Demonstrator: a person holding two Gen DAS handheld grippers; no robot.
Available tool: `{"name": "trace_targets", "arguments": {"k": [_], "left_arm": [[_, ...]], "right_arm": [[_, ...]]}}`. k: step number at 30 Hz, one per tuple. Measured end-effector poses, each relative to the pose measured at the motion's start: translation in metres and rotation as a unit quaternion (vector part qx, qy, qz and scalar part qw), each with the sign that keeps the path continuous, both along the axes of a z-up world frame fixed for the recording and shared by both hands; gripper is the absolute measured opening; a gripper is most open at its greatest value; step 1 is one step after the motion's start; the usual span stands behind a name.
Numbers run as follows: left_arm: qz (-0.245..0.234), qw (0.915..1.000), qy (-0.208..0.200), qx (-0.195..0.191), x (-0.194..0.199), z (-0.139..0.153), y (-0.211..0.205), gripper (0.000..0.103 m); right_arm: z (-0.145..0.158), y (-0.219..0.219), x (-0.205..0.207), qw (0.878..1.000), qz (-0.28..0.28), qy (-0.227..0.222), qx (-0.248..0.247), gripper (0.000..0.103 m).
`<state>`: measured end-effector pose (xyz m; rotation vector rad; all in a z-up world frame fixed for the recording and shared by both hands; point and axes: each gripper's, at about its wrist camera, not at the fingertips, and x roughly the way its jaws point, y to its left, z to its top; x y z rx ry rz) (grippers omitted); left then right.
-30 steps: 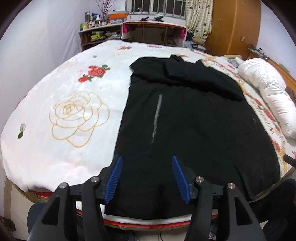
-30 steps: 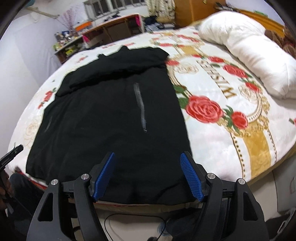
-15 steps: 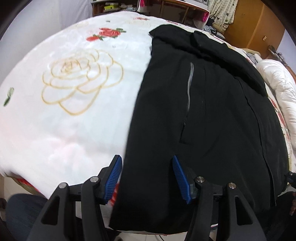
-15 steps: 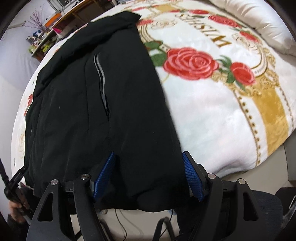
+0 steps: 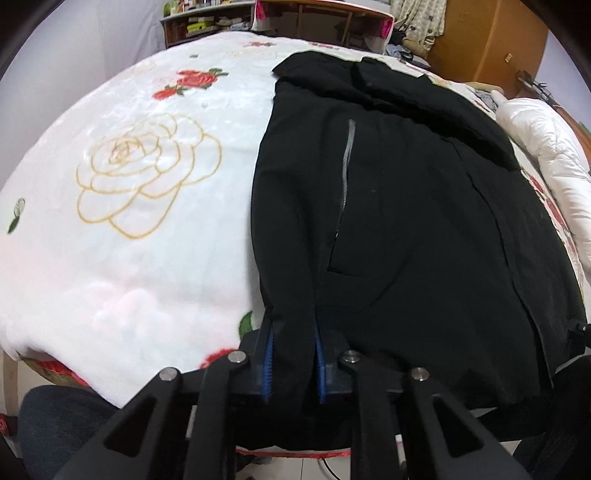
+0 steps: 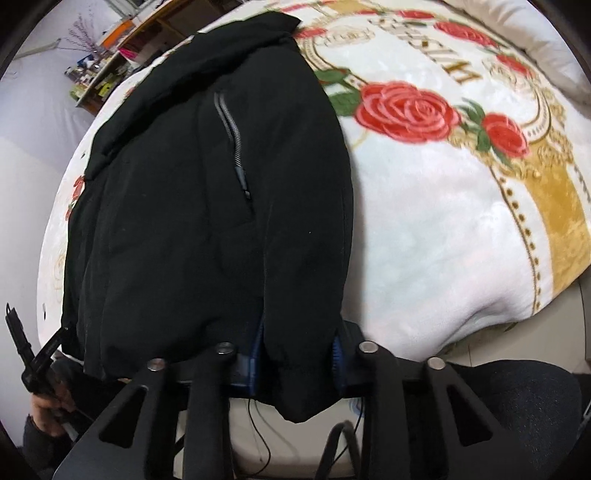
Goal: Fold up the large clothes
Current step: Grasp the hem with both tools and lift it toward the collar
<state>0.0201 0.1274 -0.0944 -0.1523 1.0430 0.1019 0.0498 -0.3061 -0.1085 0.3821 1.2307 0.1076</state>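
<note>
I observe a black jacket (image 5: 406, 206) laid lengthwise on the bed (image 5: 129, 221), its collar end toward the far side and its hem at the near edge, where I hold it. My left claw (image 5: 293, 363) is clamped on the hem at the jacket's left corner; a fold of black fabric runs between the two blue pads (image 5: 266, 363) and is pinched there. My right claw (image 6: 297, 363) is likewise clamped on the hem at the right corner, with a thick bunch of fabric filling the gap between its pads (image 6: 255, 360) and hanging slightly below them. A grey pocket zipper (image 5: 347, 162) runs along the left front panel; a second pocket zipper (image 6: 232, 136) shows on the right panel. The bedspread is white with a gold outline rose (image 5: 144, 177) left of the jacket and red roses (image 6: 406, 110) to its right. A white quilted duvet (image 5: 546, 155) lies along the bed's right side, apart from the jacket. Beyond the bed stand cluttered shelves (image 5: 207, 26) and a wooden wardrobe (image 5: 491, 37). In the right wrist view, the other handle, gripped by a hand (image 6: 48, 402), appears at the lower left.
</note>
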Motion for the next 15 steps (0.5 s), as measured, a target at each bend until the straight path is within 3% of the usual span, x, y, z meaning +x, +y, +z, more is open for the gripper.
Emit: {"name": "trace_targets", "arguments": {"k": [8,15], "left_arm": [[-0.014,0.9979,-0.062,-0.01,-0.007,0.049,0.0,0.015],[-0.024,0.9909,-0.131,-0.02,0.003,0.104,0.005,0.014]], "right_arm": [[0.041,-0.004,-0.009,0.998,0.008,-0.068,0.005,0.022],[0.086,-0.005,0.002,0.991,0.019,-0.131,0.014,0.021]]}}
